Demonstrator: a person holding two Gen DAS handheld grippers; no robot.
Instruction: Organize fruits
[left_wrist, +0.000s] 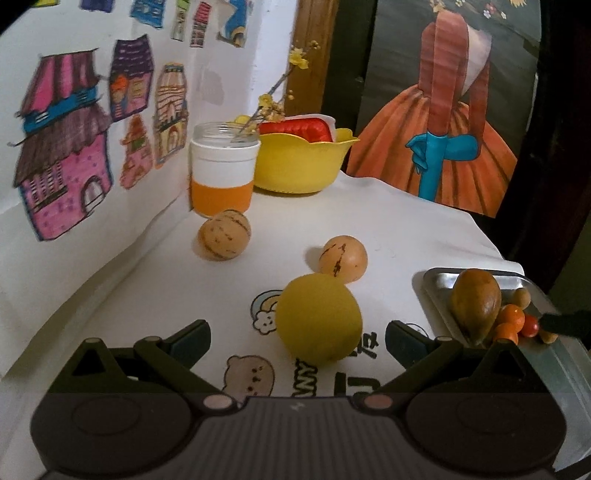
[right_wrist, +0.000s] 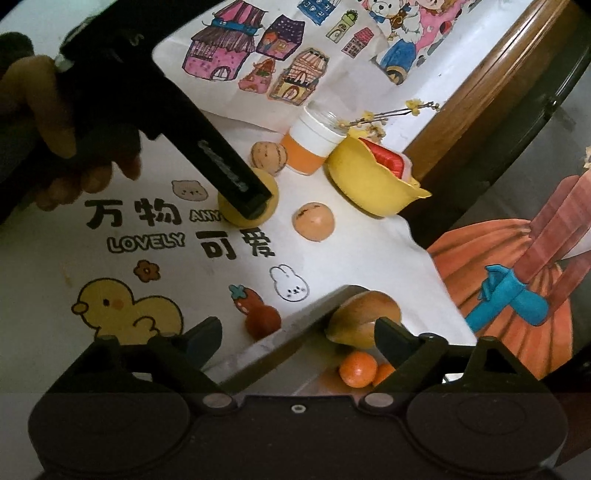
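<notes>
White printed cloth covers the table (left_wrist: 369, 221), drawings taped behind. Left view: left gripper (left_wrist: 297, 341) jaws wide, yellow ball-shaped fruit (left_wrist: 318, 318) between them, not yet gripped, likely lined up for a grasp. Two striped fruits (left_wrist: 224, 235) lie beyond; metal tray (left_wrist: 439, 286) right of the jaws holds a mango (left_wrist: 476, 304) and small oranges, partly cut off. Right view: right gripper (right_wrist: 297, 338) jaws wide, empty, above the tray edge (right_wrist: 295, 325). Left tool hides much of the yellow fruit. Bowl (right_wrist: 369, 184) contents unclear.
</notes>
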